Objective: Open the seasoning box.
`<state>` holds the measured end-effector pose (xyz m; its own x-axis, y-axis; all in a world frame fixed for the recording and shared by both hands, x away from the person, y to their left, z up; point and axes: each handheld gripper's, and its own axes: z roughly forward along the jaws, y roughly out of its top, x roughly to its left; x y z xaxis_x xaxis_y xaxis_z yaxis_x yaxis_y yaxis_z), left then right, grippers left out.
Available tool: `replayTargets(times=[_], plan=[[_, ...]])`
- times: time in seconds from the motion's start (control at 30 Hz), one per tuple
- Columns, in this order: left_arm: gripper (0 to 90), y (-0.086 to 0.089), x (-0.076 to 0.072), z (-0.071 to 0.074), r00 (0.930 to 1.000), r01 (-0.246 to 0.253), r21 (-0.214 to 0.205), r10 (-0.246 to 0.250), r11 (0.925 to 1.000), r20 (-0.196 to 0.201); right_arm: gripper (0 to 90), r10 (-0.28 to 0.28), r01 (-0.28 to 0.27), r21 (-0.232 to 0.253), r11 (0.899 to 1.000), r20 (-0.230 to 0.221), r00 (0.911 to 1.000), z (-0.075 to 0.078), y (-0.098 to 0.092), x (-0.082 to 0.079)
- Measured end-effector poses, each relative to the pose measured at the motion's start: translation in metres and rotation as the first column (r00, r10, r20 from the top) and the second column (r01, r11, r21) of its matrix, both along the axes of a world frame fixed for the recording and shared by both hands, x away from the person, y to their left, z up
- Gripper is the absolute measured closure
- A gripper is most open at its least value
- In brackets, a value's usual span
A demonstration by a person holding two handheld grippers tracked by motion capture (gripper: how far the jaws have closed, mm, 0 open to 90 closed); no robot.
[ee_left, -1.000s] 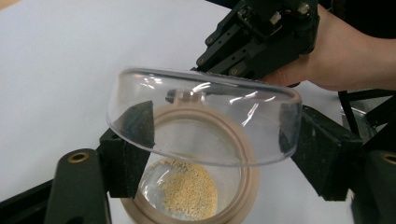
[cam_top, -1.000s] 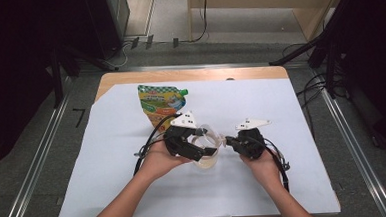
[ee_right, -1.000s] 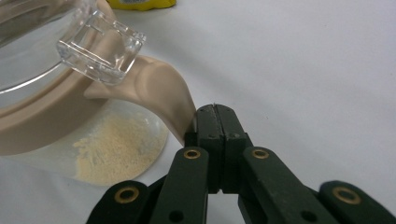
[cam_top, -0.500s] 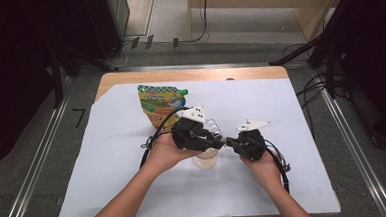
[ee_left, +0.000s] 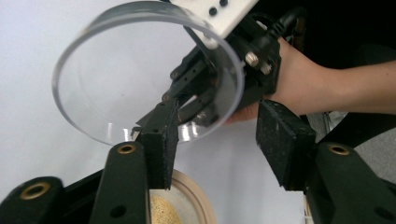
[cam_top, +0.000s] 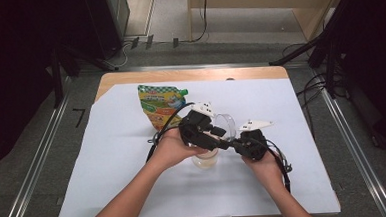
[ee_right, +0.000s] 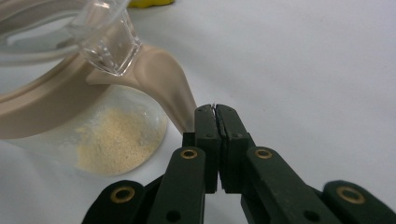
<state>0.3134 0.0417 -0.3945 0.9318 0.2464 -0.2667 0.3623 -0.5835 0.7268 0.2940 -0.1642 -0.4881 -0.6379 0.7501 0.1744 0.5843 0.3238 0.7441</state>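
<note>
Right gripper view: the right tool (ee_right: 215,109) is seen closed tight, with the tip of the beige tab (ee_right: 168,88) running down against its left jaw; whether the tab is pinched cannot be told. The jar (ee_right: 116,135) stands on the worktop (cam_top: 109,168), just left of and beyond that tool. The left tool (ee_left: 215,121), the nearer to the hinged clear lid (ee_left: 116,84), is held above the jar mouth, angled towards the right hand. Its jaws have just been opening and stand at a middling gap. The raised lid's rim lies just ahead of the left pad, and is not pressed.
</note>
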Motion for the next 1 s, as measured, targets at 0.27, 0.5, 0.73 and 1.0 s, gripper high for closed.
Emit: replayTargets(times=[0.27, 0.5, 0.73, 1.0], plan=[[43.2, 0.023, 0.002, 0.011, 0.999, -0.043, -0.018, 0.044, 0.9989, 0.012, 80.7, -0.013, 0.016, 0.07, 0.997, -0.037, 0.9992, 0.015, -0.016, -0.011], [47.1, 0.049, 0.003, 0.018, 0.9968, -0.064, -0.009, 0.064, 0.9979, 0.049, 68.2, 0.03, -0.027, 0.075, 0.997, -0.035, 0.999, 0.023, -0.018, -0.028], [51.4, 0.072, 0.008, 0.023, 0.9925, -0.113, -0.052, 0.115, 0.9922, 0.04, 53.5, 0.108, -0.107, 0.088, 0.99, -0.011, 0.9941, 0.026, -0.014, -0.046], [44.0, 0.095, 0.017, 0.024, 0.9849, -0.173, -0.037, 0.173, 0.9843, 0.005, 48.1, 0.15, -0.151, 0.141, 0.978, 0.018, 0.9885, 0.028, -0.008, -0.062]])
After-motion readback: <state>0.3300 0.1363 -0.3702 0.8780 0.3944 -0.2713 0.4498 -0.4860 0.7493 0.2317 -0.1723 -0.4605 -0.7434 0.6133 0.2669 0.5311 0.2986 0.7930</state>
